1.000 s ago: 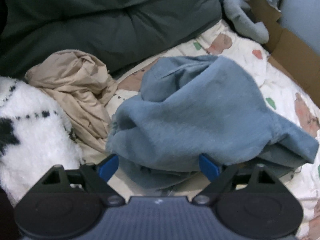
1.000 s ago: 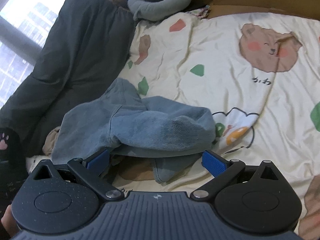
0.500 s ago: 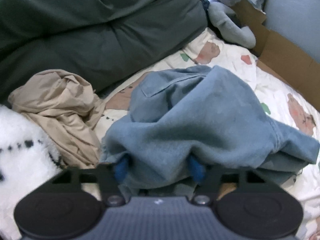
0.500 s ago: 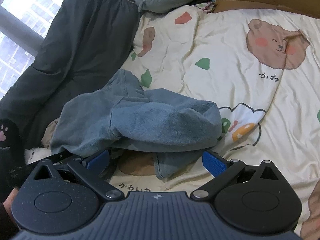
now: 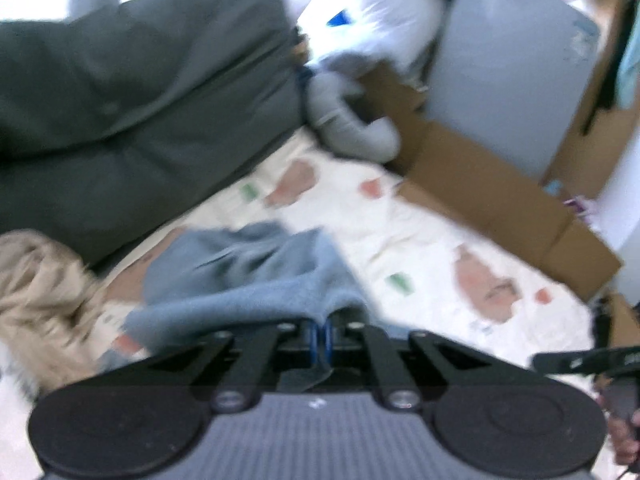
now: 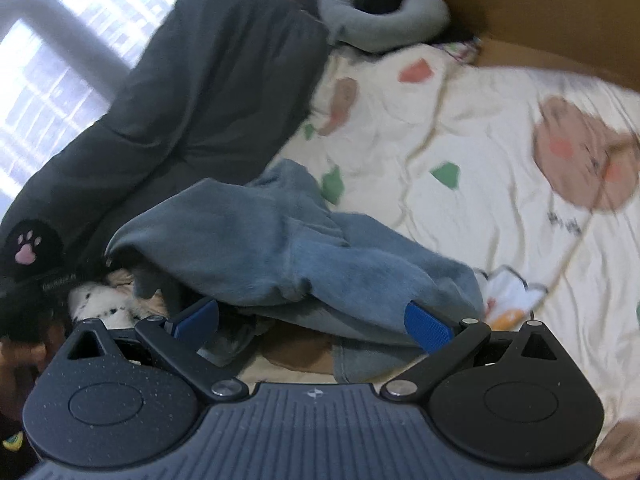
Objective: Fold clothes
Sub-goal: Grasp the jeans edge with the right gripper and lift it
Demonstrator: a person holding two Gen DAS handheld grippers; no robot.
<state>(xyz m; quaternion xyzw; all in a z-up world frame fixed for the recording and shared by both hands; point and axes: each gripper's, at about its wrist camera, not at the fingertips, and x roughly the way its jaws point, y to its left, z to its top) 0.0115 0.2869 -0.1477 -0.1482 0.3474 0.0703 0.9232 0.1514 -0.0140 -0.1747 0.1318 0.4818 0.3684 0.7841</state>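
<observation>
Left claw point(image 5: 320, 338): blue pads have just been closing and now pinch an edge of the crumpled blue-grey soft fabric garment point(image 5: 248, 276). Right claw point(image 6: 314, 320): jaws wide, holding nothing, poised at the near side of the same garment point(image 6: 256, 248). Garment sits bunched on the cream cartoon-print bed sheet point(image 6: 460, 120), toward its edge along the dark grey padded quilt point(image 6: 200, 80). Beside it, a rumpled beige cloth point(image 5: 36, 280). Far end: grey curved neck pillow point(image 6: 384, 20). Judgement: folding barely begun; spreading flat and every fold remain.

Bedroom: cartoon-bear bedsheet point(image 6: 480, 128), dark duvet point(image 6: 208, 92).
</observation>
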